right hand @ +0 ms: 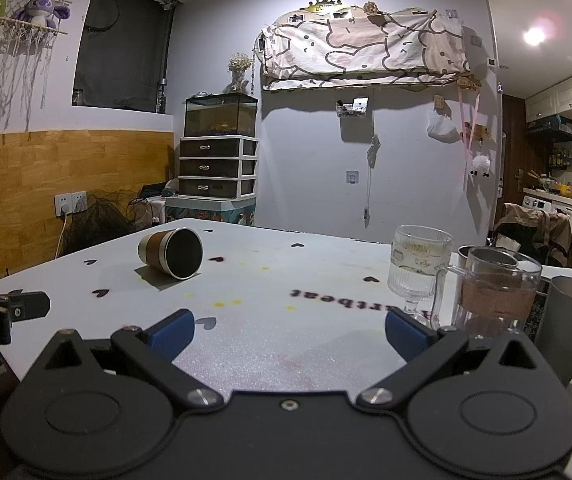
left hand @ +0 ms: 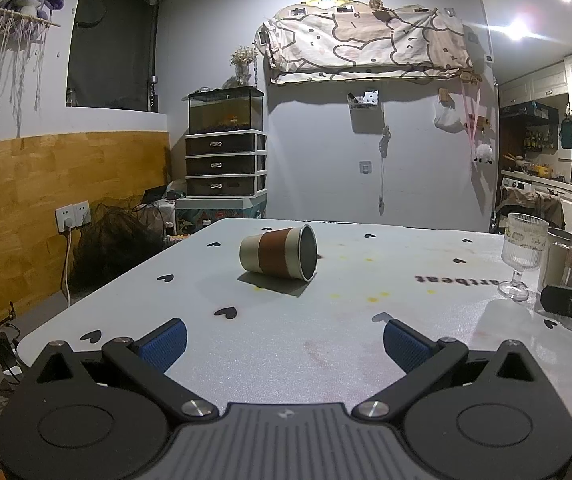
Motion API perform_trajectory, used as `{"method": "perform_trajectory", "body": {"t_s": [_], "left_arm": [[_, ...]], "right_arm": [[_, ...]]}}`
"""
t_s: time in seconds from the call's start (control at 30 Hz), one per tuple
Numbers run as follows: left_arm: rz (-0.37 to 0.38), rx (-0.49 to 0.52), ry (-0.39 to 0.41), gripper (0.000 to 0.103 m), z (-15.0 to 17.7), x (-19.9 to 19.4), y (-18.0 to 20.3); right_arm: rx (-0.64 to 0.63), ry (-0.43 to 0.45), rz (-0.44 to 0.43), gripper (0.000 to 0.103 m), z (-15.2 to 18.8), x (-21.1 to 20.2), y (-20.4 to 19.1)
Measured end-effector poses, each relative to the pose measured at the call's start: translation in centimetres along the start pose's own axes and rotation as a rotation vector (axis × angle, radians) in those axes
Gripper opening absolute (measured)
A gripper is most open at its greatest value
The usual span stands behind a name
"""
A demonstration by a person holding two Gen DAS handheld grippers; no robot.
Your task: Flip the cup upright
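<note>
A beige cup with a brown sleeve (left hand: pixel 280 254) lies on its side on the white table (left hand: pixel 325 344), its dark mouth turned to the right and toward me. It also shows in the right wrist view (right hand: pixel 172 253), at the far left of the table. My left gripper (left hand: pixel 284 343) is open and empty, low over the table, well short of the cup. My right gripper (right hand: pixel 289 332) is open and empty, to the right of the cup and nearer the front edge.
A ribbed stemmed glass (right hand: pixel 419 266), a clear glass mug with a brown band (right hand: pixel 489 296) and a grey metal tumbler (right hand: pixel 565 324) stand at the table's right. The glass shows in the left wrist view (left hand: pixel 523 256). Black hearts are printed on the table cover.
</note>
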State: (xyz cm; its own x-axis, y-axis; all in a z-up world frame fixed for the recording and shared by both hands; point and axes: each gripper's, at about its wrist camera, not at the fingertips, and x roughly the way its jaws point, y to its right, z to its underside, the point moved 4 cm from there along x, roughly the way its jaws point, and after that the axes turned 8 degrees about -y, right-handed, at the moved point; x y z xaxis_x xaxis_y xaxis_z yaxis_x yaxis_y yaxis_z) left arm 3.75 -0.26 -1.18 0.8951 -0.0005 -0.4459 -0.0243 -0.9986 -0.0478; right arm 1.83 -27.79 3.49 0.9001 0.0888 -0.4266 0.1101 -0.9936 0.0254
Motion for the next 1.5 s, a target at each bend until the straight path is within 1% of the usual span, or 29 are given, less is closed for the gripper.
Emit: {"method": "perform_trajectory", "body": {"t_s": [1.5], "left_arm": [[0.005, -0.007, -0.002, 0.103, 0.02, 0.27, -0.28]], "right_arm": [[0.002, -0.001, 0.0, 0.103, 0.08, -0.01, -0.05]]}}
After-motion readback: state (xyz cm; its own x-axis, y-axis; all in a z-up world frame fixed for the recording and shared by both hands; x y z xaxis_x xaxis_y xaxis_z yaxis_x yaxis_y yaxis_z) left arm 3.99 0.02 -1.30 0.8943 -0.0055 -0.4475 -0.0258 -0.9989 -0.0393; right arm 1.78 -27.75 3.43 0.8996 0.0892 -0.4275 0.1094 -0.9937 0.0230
